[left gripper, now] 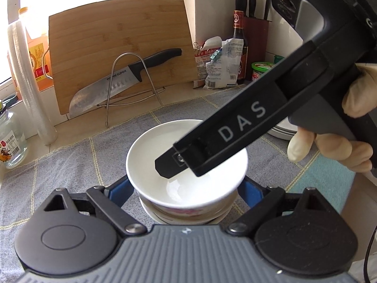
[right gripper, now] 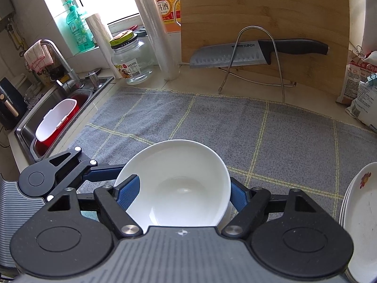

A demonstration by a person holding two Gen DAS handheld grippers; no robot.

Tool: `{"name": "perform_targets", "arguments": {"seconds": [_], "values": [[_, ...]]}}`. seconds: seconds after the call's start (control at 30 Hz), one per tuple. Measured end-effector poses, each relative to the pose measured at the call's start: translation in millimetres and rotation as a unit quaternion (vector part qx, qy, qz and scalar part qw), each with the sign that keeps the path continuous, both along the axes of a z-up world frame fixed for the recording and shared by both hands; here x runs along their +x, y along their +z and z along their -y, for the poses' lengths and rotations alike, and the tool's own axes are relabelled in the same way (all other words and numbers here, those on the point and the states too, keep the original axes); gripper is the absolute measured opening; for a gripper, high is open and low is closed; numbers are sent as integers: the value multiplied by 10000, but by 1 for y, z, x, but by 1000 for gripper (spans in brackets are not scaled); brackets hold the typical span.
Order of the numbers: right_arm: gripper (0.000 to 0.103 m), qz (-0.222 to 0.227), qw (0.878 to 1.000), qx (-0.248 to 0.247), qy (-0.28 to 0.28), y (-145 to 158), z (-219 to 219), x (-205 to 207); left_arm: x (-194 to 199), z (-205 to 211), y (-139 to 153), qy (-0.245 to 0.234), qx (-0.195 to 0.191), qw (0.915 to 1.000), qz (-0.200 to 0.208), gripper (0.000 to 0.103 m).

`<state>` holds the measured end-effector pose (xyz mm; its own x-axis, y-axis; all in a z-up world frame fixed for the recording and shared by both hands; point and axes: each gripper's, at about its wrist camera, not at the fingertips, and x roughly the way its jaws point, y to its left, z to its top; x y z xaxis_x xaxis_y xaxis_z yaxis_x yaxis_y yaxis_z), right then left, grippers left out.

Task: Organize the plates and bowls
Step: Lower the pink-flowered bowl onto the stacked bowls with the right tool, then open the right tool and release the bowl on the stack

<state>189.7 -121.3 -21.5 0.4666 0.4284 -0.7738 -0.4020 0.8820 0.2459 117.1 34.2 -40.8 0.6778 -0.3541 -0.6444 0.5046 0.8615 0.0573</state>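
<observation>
A plain white bowl (left gripper: 146, 155) (right gripper: 183, 165) sits nested on a pink-patterned bowl (left gripper: 186, 211) on the grey checked cloth (right gripper: 212, 122). My right gripper (right gripper: 182, 195) is shut on the white bowl, one blue pad (right gripper: 128, 193) inside its left wall and the other outside its right rim. In the left wrist view the right gripper (left gripper: 179, 167) reaches down into that bowl, held by a gloved hand (left gripper: 329, 146). My left gripper (left gripper: 186, 188) hugs the patterned bowl from both sides. Its blue fingers (left gripper: 119, 188) run under the white bowl's rim, so their tips are hidden.
A stack of plates (right gripper: 360, 212) (left gripper: 282, 129) lies at the right on the cloth. Behind stand a bamboo cutting board (left gripper: 117, 47), a knife (right gripper: 235, 54) on a wire rack, bottles and bags. A glass jar (right gripper: 132, 61) and the sink (right gripper: 59, 108) are to the left.
</observation>
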Motion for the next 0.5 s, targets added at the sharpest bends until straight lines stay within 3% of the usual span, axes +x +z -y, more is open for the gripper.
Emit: {"name": "perform_targets", "arguments": {"seconds": [0.13,0.3,0.5], "values": [[85,-36,10000,40,-4,-2,1,0,2,1,-3,-19,41,10000,-39,94],[102,-2,9999,111,-16,-4,2,0,2,2,-7,-97,121,9999,-12,96],[103,105,9999,79,41,-1,0,-3,1,-5,-5,-105,71,9999,28,99]]}}
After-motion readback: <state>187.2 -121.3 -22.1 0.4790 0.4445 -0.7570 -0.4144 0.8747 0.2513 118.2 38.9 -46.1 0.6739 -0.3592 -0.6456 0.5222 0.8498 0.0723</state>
